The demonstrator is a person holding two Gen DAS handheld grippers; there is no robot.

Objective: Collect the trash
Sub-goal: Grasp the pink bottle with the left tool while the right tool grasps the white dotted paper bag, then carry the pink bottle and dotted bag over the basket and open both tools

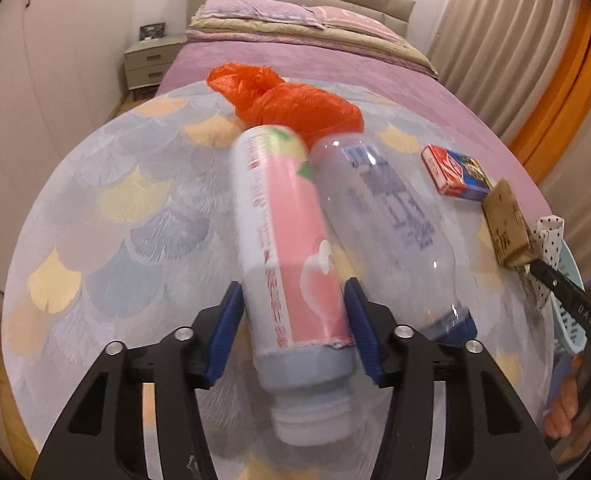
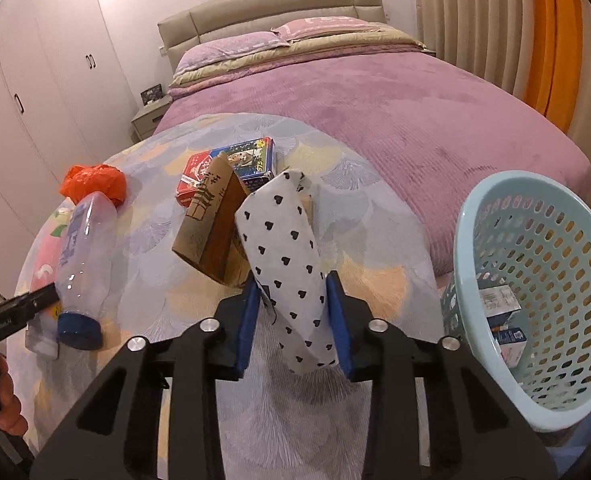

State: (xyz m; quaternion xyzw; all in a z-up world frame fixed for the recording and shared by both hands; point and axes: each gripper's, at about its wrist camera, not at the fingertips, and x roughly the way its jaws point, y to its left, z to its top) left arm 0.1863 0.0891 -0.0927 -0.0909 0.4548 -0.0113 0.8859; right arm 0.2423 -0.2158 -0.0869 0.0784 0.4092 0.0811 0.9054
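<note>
Left gripper (image 1: 293, 334): both blue pads pressed against the pink bottle (image 1: 291, 264), gripping near its neck end, white cap toward me, base pointing away. Bottle looks lifted off the cloth and motion-blurred, so I judge it's in transit. Grabbing low on the body keeps the long end out front for tipping into the basket.

Right gripper (image 2: 293, 320): pinching the heart-print pouch (image 2: 283, 248) between its pads, pouch tilted, upper end leaning left. It's soft, so the pinch sits across the flat width to stop it folding out.

Landmark = light-blue basket (image 2: 491, 216), at the table's right edge, beside the bed, tipped with its mouth toward me. A few small cartons (image 2: 503, 320) already lie in it, so collection is partway done. Pouch is closest to the basket; my guess is it goes in first, pink bottle after.

Still on the round table (image 2: 375, 216), all left of the basket:
- brown cardboard box (image 2: 211, 224), just behind the pouch, touching or nearly, can't tell which
- red-blue card box (image 2: 231, 168), farther back behind the cardboard
- clear bottle (image 2: 81, 256) with blue cap, lying on its side, well left
- orange plastic bag (image 2: 95, 182), crumpled, farthest from the basket, just beyond the clear bottle's base

Risk: pouch could slip in the pads while swinging right.
</note>
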